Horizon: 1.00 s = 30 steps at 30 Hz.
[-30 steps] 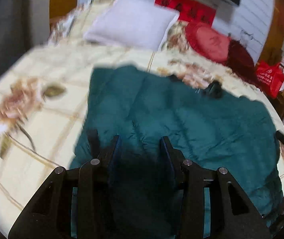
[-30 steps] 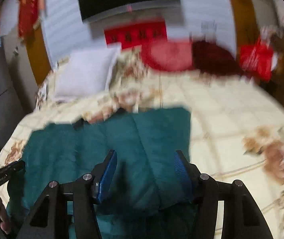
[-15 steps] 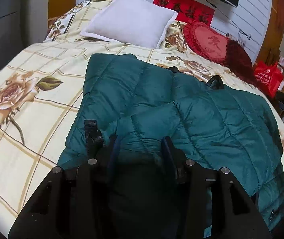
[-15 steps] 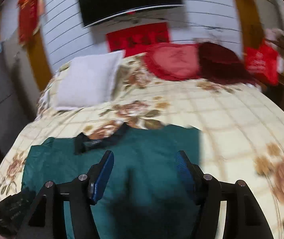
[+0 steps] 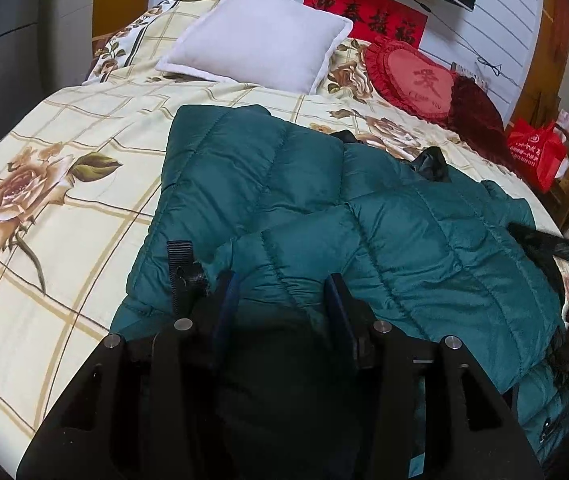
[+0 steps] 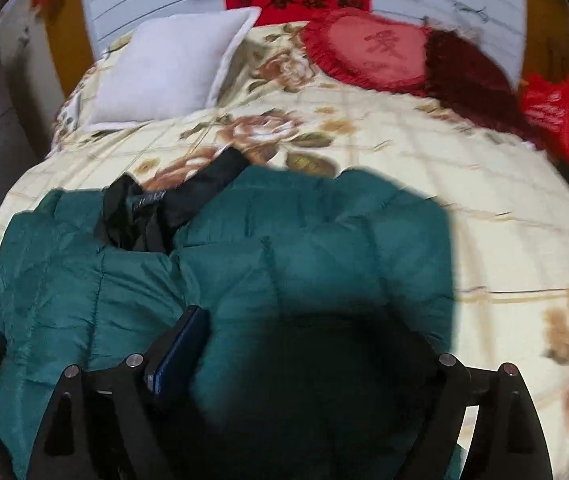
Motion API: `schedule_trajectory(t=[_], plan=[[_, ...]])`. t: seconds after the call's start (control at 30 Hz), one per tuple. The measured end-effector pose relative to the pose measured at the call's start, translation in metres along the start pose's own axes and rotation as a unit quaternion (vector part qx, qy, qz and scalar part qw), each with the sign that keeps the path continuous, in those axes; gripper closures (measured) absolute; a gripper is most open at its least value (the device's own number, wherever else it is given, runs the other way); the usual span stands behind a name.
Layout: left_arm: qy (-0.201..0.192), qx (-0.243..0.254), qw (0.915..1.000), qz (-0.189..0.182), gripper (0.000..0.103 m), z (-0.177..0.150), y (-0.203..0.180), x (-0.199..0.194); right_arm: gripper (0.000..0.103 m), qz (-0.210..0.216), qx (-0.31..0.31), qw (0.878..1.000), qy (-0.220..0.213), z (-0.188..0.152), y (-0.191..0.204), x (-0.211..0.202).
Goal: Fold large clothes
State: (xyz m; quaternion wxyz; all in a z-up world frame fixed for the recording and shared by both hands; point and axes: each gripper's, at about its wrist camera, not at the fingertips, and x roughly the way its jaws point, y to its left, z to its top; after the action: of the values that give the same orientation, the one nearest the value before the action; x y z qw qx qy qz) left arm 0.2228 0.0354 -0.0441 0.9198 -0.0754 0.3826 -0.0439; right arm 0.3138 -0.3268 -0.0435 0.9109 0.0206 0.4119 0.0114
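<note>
The left gripper (image 5: 280, 300) is seen with jaws parted around a puffy fold of the teal quilted jacket (image 5: 364, 216); whether anything is pinched cannot be told. The right gripper (image 6: 312, 344) is spread wide, its far finger hidden by fabric, grip likewise unclear. The jacket lies half-folded on the floral bed (image 5: 64, 184). The slippery padding could spring back if released unevenly.

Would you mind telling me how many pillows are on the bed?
3: a white pillow at the head, a red heart pillow to its right, and a maroon one partly behind the heart.
</note>
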Motion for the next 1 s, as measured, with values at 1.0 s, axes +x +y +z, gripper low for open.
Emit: schedule_trajectory(t=[1.0], plan=[[-0.022,-0.06,0.9979,-0.014,0.058,-0.013,0.061,-0.11,0.0,-0.015,-0.051,0.998,-0.017,-0.095,0.021,-0.148]])
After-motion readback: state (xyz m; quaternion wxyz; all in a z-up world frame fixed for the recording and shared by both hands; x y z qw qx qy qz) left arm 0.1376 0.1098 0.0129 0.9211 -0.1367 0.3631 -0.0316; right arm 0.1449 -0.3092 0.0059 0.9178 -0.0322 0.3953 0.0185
